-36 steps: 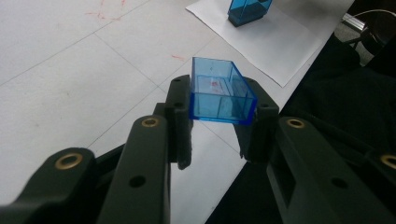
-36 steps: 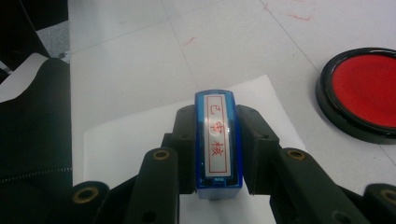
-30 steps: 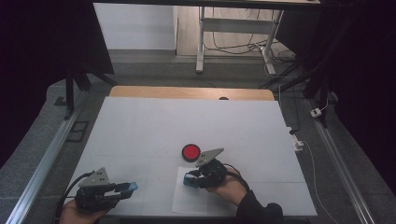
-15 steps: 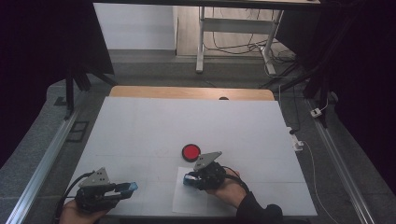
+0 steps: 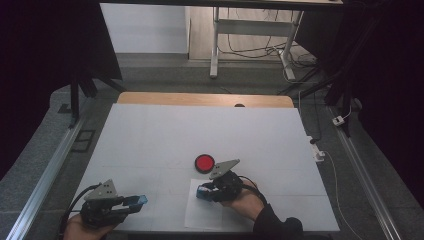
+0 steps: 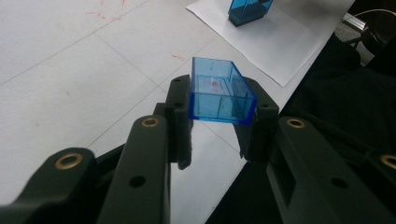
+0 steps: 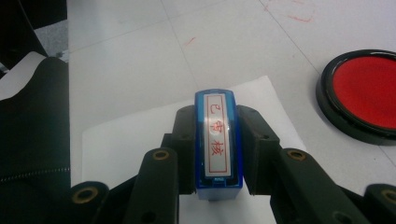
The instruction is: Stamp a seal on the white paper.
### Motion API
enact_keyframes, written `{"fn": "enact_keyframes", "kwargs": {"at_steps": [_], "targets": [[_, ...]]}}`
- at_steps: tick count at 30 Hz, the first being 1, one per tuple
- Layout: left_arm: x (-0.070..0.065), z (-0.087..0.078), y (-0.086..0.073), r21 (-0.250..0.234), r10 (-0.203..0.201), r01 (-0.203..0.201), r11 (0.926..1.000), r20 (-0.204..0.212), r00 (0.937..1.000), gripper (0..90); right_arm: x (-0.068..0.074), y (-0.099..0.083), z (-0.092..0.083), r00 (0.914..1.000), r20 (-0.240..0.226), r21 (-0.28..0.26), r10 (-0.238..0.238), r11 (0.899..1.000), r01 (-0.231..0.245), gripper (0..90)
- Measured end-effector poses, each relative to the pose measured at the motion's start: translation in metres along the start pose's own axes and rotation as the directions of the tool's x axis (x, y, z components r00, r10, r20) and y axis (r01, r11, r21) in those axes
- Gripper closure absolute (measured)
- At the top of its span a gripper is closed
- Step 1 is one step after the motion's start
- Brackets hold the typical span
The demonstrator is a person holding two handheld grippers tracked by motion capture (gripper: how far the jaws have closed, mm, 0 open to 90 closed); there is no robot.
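A clear blue stamp cap [image 6: 217, 84] sits between the jaws of my left gripper [image 6: 220, 105], which is shut on it and held just above the table's near left edge [image 5: 131, 202]. My right gripper [image 7: 218, 116] is shut on a blue stamp [image 7: 218, 149] that carries a white label with red characters. The stamp [image 5: 202, 191] stands over a white sheet of paper [image 5: 202, 212], and whether it touches the sheet I cannot tell. A round red ink pad [image 5: 204, 163] in a black rim lies open just beyond the right gripper [image 5: 207, 191], and it appears at the right [image 7: 362, 93] in the right gripper view.
The white table [image 5: 165, 135] has faint red marks and thin seam lines. A wooden strip [image 5: 200, 99] runs along its far edge. Metal rails [image 5: 50, 170] flank both sides. A dark sleeve [image 5: 277, 225] comes in at the bottom right.
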State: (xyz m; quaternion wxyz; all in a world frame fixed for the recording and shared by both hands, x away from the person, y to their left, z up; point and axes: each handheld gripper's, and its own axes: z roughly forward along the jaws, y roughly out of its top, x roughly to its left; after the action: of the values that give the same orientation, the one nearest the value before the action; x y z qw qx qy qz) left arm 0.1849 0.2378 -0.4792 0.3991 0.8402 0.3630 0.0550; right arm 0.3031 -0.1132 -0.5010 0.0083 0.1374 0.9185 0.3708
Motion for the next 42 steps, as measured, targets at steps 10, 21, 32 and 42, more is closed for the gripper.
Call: {"fn": "enact_keyframes", "kwargs": {"at_steps": [10,21,32,42], "targets": [[0.0,0.0,0.0,-0.002,0.0,0.0,1.0,0.001,1.0,68.3,0.001,0.002,-0.002,1.0,0.002,-0.019,-0.008,1.0,0.008,69.5],[0.0,0.0,0.0,-0.001,-0.002,0.002,1.0,0.004,1.0,68.3,0.001,0.01,-0.02,0.9998,0.021,-0.089,-0.004,0.996,0.006,69.5],[0.0,0.0,0.0,-0.002,0.002,-0.002,1.0,0.004,1.0,68.3,0.004,0.014,-0.03,0.9999,0.015,-0.109,-0.007,0.994,0.009,69.5],[0.0,0.0,0.0,-0.001,0.006,-0.006,1.0,0.004,1.0,68.2,0.006,0.019,-0.04,0.9999,0.01,-0.145,-0.012,0.989,0.014,69.5]]}}
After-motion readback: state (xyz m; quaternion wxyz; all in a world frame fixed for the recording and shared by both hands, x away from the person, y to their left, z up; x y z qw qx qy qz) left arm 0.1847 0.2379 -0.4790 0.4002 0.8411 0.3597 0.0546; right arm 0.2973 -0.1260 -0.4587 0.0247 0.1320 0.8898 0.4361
